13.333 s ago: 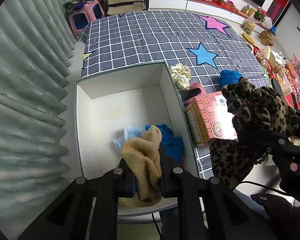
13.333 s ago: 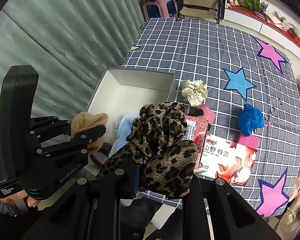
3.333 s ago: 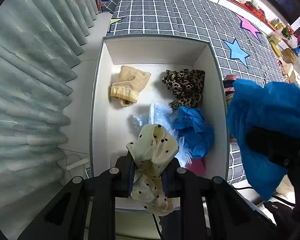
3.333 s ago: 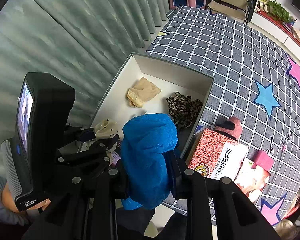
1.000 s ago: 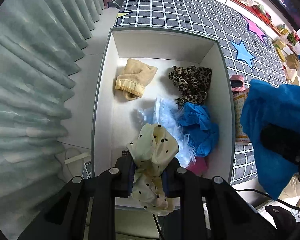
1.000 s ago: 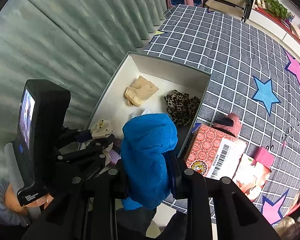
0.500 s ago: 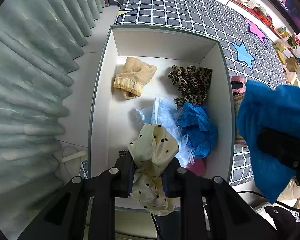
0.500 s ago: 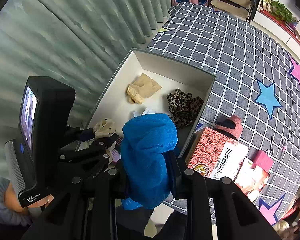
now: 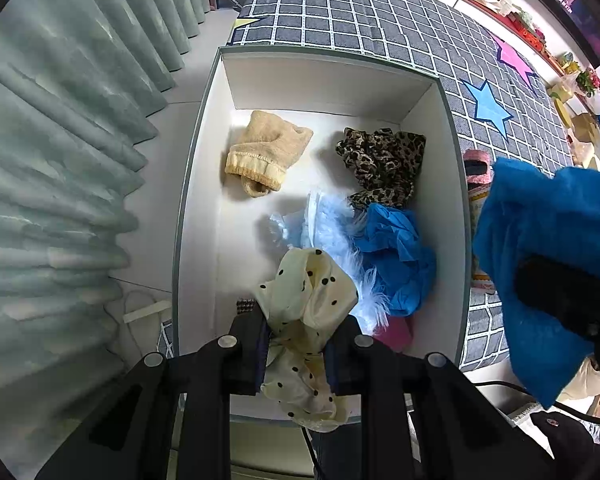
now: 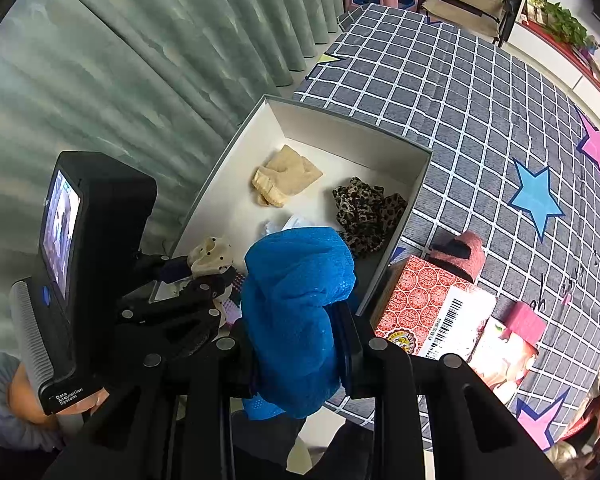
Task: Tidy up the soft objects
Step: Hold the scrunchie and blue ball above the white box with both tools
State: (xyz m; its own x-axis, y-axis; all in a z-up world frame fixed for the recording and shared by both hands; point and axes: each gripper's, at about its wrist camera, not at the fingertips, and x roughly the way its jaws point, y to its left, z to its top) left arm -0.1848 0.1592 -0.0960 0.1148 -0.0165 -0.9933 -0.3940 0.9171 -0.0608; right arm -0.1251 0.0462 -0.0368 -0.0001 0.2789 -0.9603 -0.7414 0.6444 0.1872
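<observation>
Above white box [image 9: 204, 168] on checked star cloth [image 10: 460, 92]: left gripper [image 9: 296, 344] clamped on cream polka-dot scrunchie [image 9: 308, 300], right gripper [image 10: 300, 340] pinching blue mesh cloth [image 10: 296, 300]. Inside box: tan sock [image 9: 264, 152], leopard scrunchie [image 9: 384, 168], pale blue fluff [image 9: 332, 232], blue cloth [image 9: 396, 248]. Red carton [image 10: 416, 304] beside box.

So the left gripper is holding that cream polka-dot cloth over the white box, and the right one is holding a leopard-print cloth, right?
Not quite. The right gripper is clamped on a bright blue cloth, as the right wrist view shows. The leopard-print cloth already lies inside the white box. The left gripper does hold the cream polka-dot cloth over the box.
</observation>
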